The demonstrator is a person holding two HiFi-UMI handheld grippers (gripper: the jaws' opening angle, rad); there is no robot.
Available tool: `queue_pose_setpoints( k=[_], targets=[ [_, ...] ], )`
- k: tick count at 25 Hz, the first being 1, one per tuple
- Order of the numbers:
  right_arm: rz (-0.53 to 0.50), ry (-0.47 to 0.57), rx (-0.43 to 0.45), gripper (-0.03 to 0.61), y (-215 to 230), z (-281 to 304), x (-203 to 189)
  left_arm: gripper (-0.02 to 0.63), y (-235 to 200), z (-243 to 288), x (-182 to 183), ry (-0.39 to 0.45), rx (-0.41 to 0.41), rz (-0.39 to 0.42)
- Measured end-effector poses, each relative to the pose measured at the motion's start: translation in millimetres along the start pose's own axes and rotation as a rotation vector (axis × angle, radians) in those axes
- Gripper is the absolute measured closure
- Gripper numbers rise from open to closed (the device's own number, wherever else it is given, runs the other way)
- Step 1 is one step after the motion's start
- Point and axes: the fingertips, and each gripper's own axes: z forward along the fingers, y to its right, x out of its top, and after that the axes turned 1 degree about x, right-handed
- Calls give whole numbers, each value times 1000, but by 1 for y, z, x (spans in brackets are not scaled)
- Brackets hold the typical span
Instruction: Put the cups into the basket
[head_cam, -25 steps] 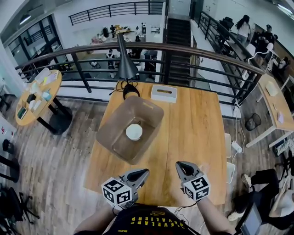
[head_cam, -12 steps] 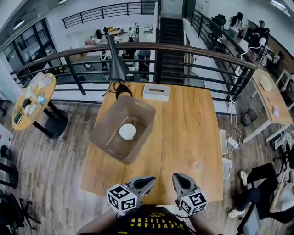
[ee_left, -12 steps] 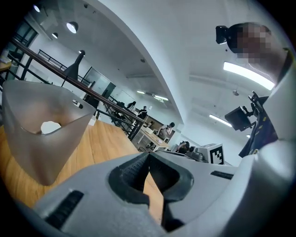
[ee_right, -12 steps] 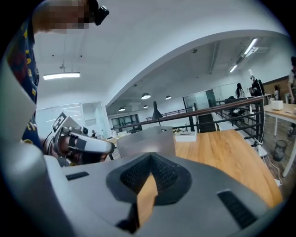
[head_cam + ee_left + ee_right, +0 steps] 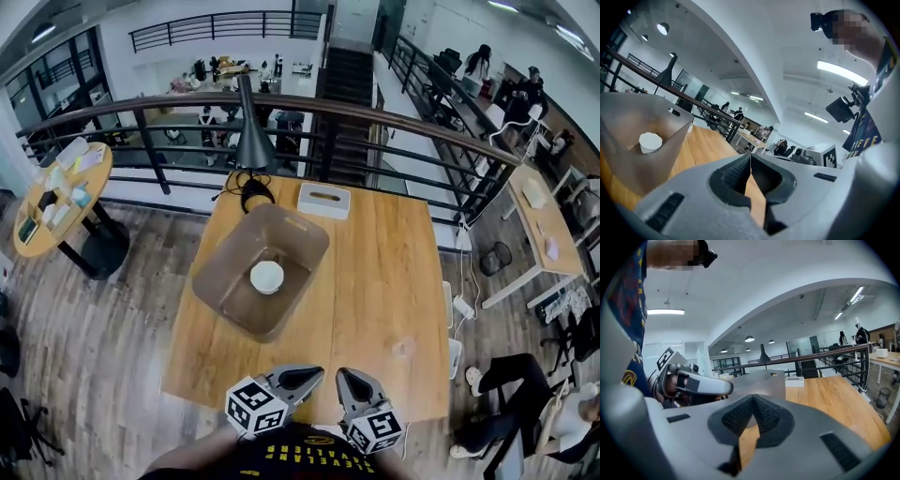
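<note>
A: You're holding both claws shut and empty. The left gripper (image 5: 750,161) is pressing its jaws together on nothing, and the right gripper (image 5: 752,399) is doing the same.

B: You're also keeping them side by side and nearly level, over the near edge of the table (image 5: 375,272) and close to your body. I'd say you're resting them between picks, not reaching for anything.

A: Looking outward, a white cup (image 5: 266,277) is standing upright on the floor of the basket (image 5: 223,272), where the task wants it. It's sitting well ahead of both claws and nearer your left one.

B: Something faint and clear (image 5: 403,349) is showing on the wood off to your right. I cannot tell whether it's another cup.
</note>
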Motion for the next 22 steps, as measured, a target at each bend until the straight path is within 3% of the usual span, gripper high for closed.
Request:
queue_pose_setpoints(
  k=[11, 22],
  targets=[
    [4, -53, -31, 566, -21, 9, -3, 603, 3, -7, -3, -20, -82, 32],
    [9, -42, -51, 566, -16, 7, -9, 604, 33, -4, -1, -40, -189, 191]
  ],
)
